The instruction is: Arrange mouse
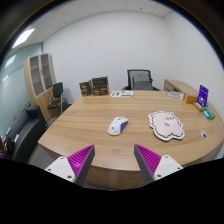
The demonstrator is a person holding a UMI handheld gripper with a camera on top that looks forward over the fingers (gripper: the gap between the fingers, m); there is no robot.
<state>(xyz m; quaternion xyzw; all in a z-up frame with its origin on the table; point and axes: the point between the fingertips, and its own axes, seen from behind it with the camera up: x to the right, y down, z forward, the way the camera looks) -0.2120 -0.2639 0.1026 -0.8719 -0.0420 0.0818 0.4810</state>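
Note:
A white computer mouse (118, 125) lies on the wooden table (90, 125), beyond my fingers and a little left of the middle. A white irregular mouse mat (166, 124) with a printed figure lies to the right of the mouse, apart from it. My gripper (113, 160) is open and empty, held above the table's near edge, with its two purple pads (82, 158) spread wide. Nothing stands between the fingers.
A teal object (208, 114) and a purple standing card (203, 95) are at the table's far right. Papers (121, 94) lie at the far edge. Office chairs (140, 79) stand behind the table; a cabinet (41, 75) stands at the left wall.

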